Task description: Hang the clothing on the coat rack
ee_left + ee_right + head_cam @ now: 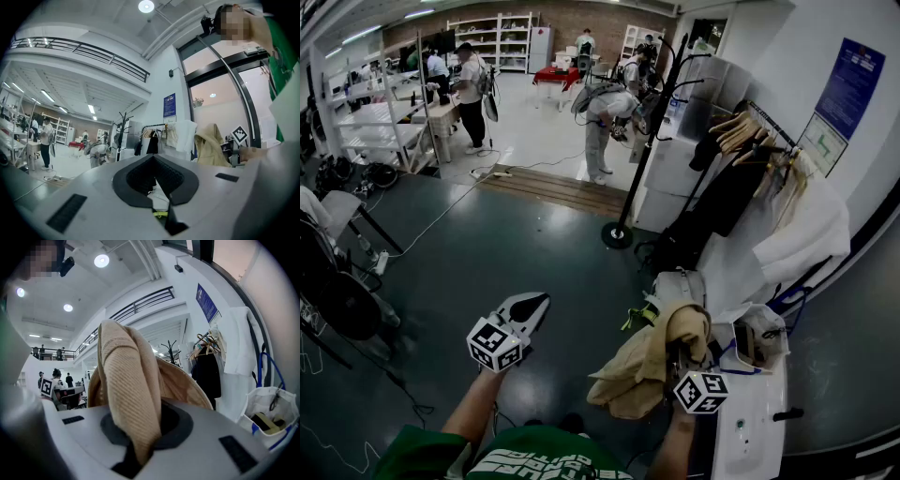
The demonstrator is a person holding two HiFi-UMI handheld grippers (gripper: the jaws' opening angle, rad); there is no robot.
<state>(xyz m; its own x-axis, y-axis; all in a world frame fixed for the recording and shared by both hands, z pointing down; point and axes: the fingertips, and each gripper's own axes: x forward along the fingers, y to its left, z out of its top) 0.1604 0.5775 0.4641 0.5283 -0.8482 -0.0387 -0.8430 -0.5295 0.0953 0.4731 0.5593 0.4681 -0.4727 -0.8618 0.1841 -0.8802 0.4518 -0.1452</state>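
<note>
With my right claw (140,444) clamped on a fold of the tan garment (645,364), bunched well short of the coat rack (643,141), I should grip firmly, carry it high, and steady it with my closed, empty left claw (530,307).
</note>
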